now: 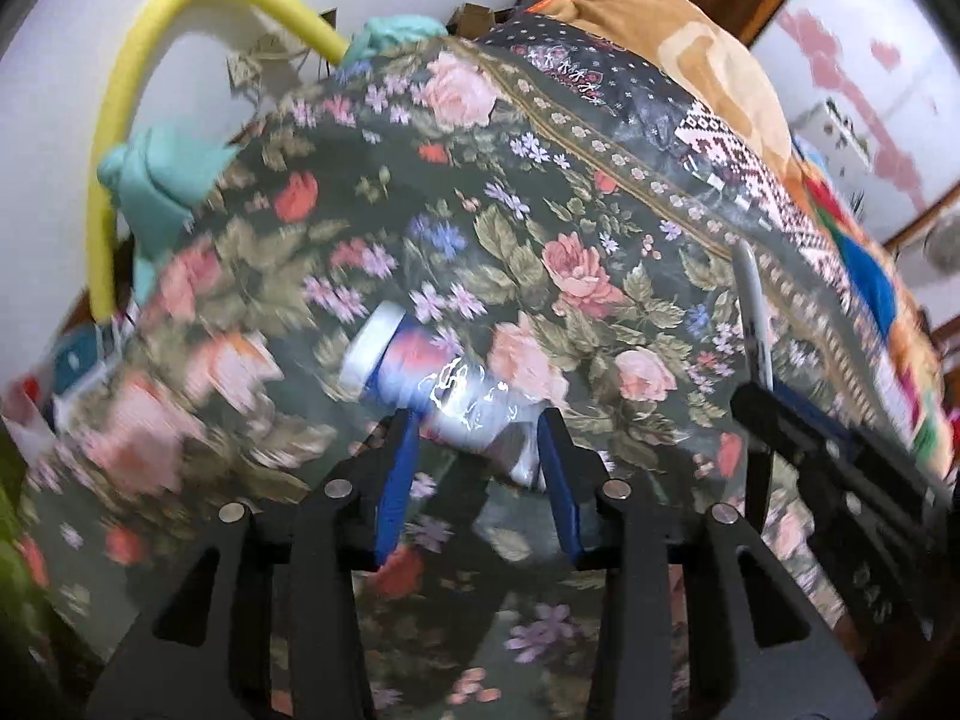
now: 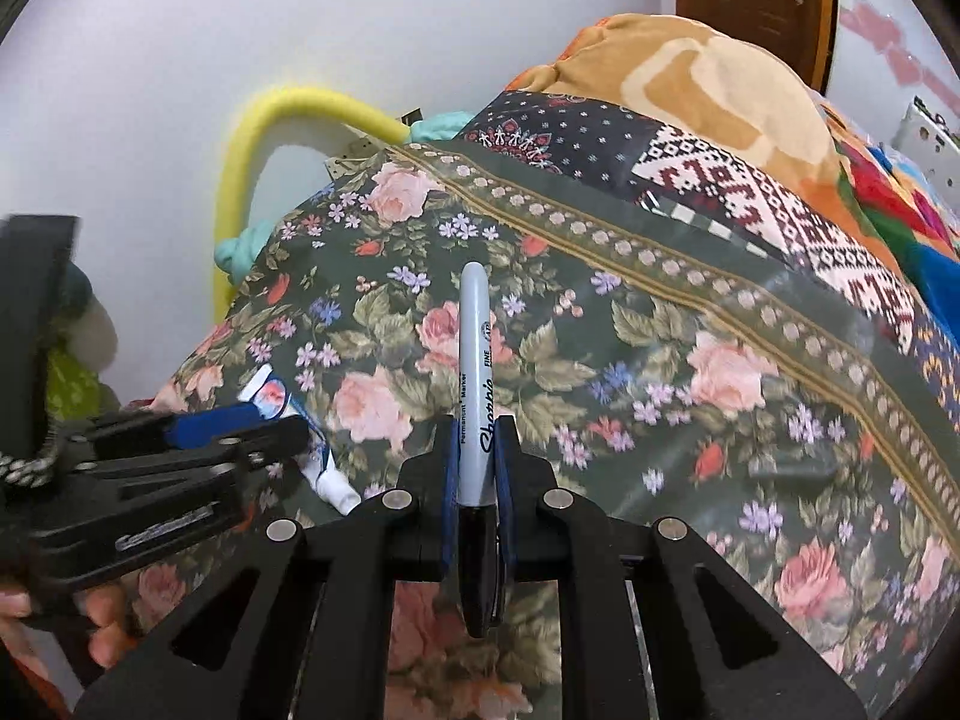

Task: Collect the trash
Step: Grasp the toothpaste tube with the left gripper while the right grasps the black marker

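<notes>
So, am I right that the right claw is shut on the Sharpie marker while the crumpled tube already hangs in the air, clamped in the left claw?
Not quite. The right claw is indeed shut on the Sharpie marker, but the crumpled tube lies on the floral bedspread, between the open pads of the left claw. The left wrist view shows it.

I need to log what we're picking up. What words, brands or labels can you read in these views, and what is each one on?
"Sharpie": on the marker held in the right claw.
"Permanent Marker": small print on the same marker.
"FINE": further up the marker's barrel.
Round logo near the marker's far end: too small to read.
Print on the tube on the floral cloth, between the left claw's fingers: too blurred to read.
</notes>
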`<state>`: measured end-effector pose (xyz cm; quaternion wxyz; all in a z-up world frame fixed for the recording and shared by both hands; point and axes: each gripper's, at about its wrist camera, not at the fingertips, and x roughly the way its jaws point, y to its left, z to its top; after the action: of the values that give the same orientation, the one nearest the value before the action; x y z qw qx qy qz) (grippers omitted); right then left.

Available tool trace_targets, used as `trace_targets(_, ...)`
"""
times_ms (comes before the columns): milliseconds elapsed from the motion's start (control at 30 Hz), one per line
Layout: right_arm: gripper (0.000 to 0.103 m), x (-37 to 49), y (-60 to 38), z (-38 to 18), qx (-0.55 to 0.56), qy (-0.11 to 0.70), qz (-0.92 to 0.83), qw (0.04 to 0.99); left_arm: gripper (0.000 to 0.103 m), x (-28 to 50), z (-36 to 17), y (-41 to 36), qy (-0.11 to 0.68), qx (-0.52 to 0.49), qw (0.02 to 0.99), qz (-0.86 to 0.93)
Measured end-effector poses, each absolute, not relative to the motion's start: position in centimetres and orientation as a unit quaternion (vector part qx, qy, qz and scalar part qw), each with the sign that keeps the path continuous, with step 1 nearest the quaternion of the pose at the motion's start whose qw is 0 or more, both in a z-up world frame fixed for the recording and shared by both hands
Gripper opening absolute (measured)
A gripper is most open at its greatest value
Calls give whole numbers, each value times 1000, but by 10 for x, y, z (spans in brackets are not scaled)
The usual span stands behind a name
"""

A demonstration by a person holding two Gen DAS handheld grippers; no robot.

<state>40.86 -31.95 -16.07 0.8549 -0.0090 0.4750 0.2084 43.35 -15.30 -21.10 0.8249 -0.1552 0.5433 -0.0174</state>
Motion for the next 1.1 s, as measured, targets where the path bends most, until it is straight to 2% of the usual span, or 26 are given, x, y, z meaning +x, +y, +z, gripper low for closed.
trace_targets(367,11,400,-341,-171,23,483,204,851,39,455,-226,-174,548,-170,819,-26)
trace_targets(567,11,401,-353,-174,34,493,186,849,39,462,-230,-201,528,-78,845,-13)
trace_targets(667,11,400,-358,-171,39,493,183,850,21,459,-233,-212,516,-10,857,-3)
trace_targets(767,11,395,-362,-168,56,499,191,843,12,450,-230,-209,525,-13,851,-36)
trace_targets(967,11,371,-353,-156,58,500,207,839,12,415,-196,-192,516,-43,853,-71)
trace_targets(1100,11,353,-343,-138,59,491,222,840,12,376,-151,-183,486,-48,868,-86)
